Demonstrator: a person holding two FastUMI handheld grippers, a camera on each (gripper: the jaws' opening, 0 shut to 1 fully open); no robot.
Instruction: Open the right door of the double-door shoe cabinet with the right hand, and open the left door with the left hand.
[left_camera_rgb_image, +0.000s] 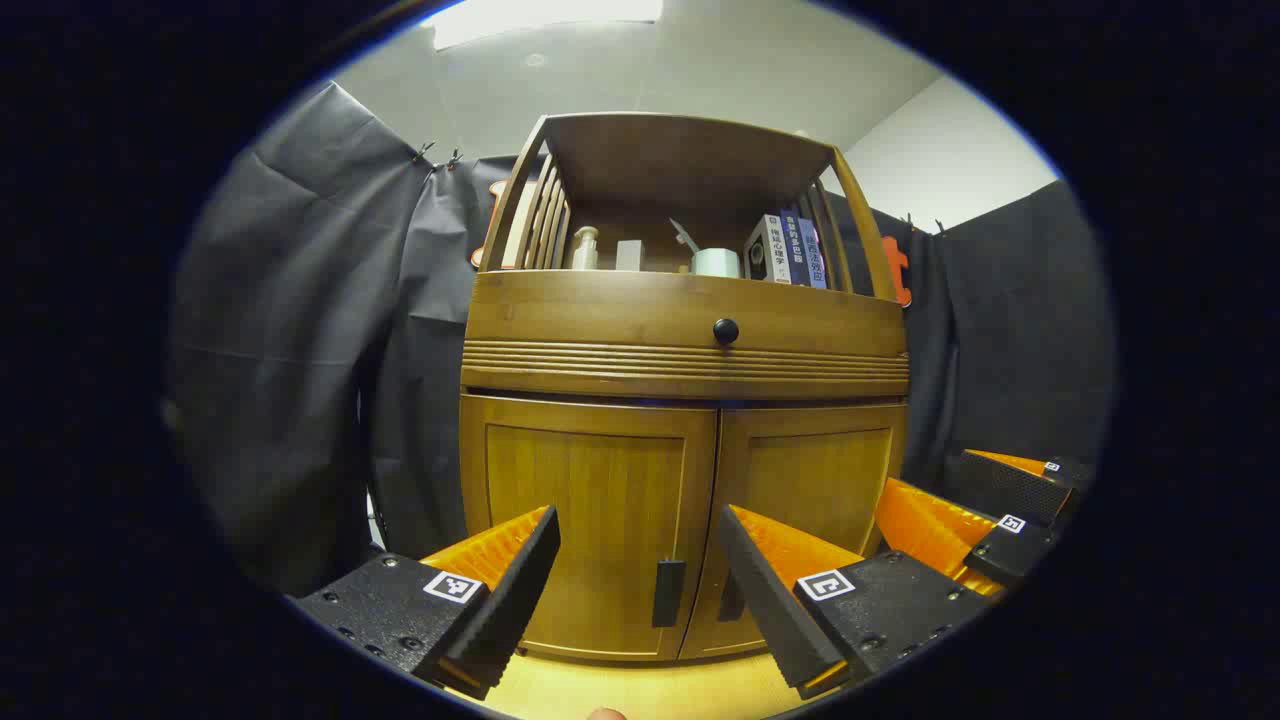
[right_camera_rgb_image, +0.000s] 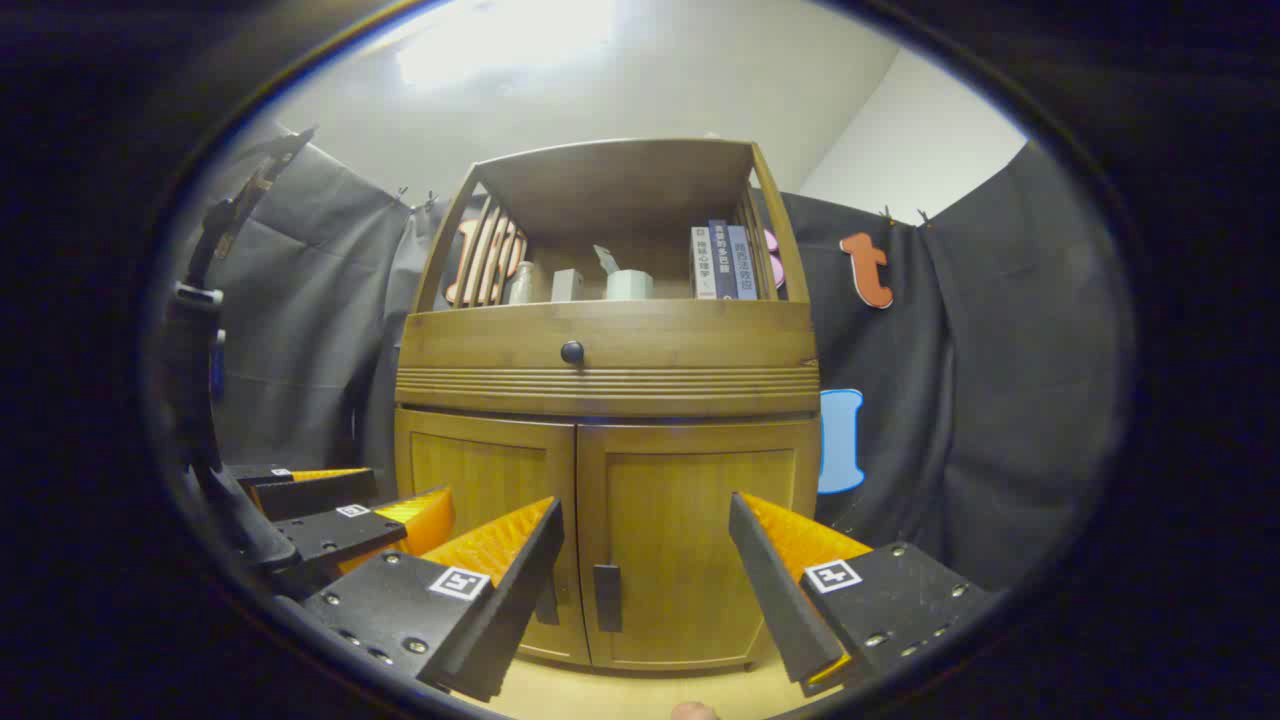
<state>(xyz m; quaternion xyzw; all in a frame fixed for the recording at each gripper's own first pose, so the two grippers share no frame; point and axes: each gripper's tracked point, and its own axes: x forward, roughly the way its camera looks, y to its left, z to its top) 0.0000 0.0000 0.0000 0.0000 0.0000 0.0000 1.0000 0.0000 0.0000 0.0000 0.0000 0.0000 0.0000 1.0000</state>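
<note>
In the left gripper view my left gripper has its fingers spread wide, holding nothing and touching nothing. Between them I see the left door of the shoe cabinet, shut, with its dark handle low at the inner edge. The other gripper shows off to the right of that view, near the cabinet's right side.

In the right gripper view my right gripper is likewise gaping, fingers well apart and empty, clear of the wood. The right door sits between them, closed, its dark handle low beside the centre seam. The left gripper appears at the lower left of this view.

Both doors lie flush under a ribbed band. Above it I see a drawer front with a round black knob. Farther up, the open shelf carries books at its right end, plus a pale cup and small containers toward the left. The cabinet stands on a light wooden floor against the dark cloth wall.
</note>
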